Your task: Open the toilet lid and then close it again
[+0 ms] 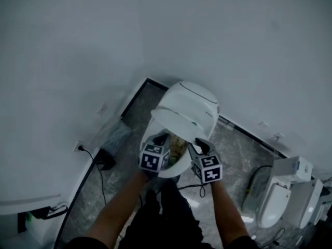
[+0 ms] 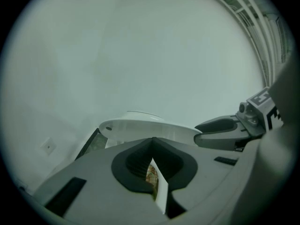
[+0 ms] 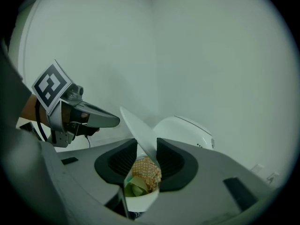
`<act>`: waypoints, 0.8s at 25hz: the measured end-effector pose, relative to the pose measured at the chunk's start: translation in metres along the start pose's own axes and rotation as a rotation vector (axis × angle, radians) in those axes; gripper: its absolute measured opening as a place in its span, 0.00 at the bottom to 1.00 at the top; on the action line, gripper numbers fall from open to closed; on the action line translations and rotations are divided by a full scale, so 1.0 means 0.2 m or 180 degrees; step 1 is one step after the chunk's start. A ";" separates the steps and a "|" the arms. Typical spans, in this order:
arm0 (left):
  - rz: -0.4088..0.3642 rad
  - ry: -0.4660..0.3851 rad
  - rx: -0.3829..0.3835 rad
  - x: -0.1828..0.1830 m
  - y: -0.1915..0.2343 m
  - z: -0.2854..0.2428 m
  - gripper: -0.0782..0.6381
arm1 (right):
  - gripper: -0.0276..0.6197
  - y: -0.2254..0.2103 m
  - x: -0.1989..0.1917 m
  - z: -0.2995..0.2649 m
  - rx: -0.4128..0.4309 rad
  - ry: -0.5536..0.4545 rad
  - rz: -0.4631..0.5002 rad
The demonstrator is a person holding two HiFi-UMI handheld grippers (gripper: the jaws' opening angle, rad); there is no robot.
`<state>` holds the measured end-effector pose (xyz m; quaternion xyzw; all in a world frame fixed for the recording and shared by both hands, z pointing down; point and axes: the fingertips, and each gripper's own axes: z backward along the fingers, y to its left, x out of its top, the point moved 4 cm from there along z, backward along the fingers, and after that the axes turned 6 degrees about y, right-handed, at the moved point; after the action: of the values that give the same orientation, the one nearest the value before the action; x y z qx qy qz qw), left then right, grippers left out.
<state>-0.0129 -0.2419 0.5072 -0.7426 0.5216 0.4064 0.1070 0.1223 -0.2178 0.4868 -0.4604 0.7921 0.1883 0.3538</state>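
A white toilet stands in the corner with its lid [image 1: 187, 113] half raised over the bowl [image 1: 175, 171]; yellowish patterned paper lies inside. My right gripper [image 1: 199, 143] is at the lid's front right edge. In the right gripper view the thin white lid edge [image 3: 136, 125] runs between the jaws [image 3: 146, 149], which are closed on it. My left gripper [image 1: 161, 137] hovers over the bowl's front left, just under the lid [image 2: 140, 125]. Its jaws [image 2: 152, 142] meet at the tips, and the bowl rim [image 2: 161, 191] shows through the gap behind them.
White walls close in behind and to the left. A black box [image 1: 105, 160] with a cable sits on the grey marbled floor [image 1: 233, 149] at the left. Another white toilet [image 1: 275, 204] stands at the right. The person's dark-trousered legs [image 1: 166, 217] are in front of the bowl.
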 end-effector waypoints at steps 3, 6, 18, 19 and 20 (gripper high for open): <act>0.0019 0.0024 0.0000 -0.05 -0.01 0.02 0.12 | 0.26 0.06 -0.03 0.01 0.0047 0.0026 0.0006; 0.0024 0.0020 -0.0002 -0.08 -0.01 0.04 0.12 | 0.26 0.11 -0.07 0.01 0.0058 0.0051 0.0052; -0.0029 0.0121 -0.0002 -0.24 0.03 0.13 0.12 | 0.27 0.26 -0.22 -0.01 -0.0083 0.0190 0.0232; -0.0038 0.0121 -0.0001 -0.25 0.03 0.14 0.12 | 0.27 0.26 -0.23 -0.01 -0.0080 0.0209 0.0250; -0.0041 0.0113 0.0002 -0.26 0.04 0.16 0.12 | 0.27 0.27 -0.25 -0.02 -0.0071 0.0229 0.0271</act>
<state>-0.0417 -0.1916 0.5251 -0.7530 0.5186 0.3923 0.1006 0.0898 -0.1632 0.5240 -0.4367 0.8210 0.1953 0.3116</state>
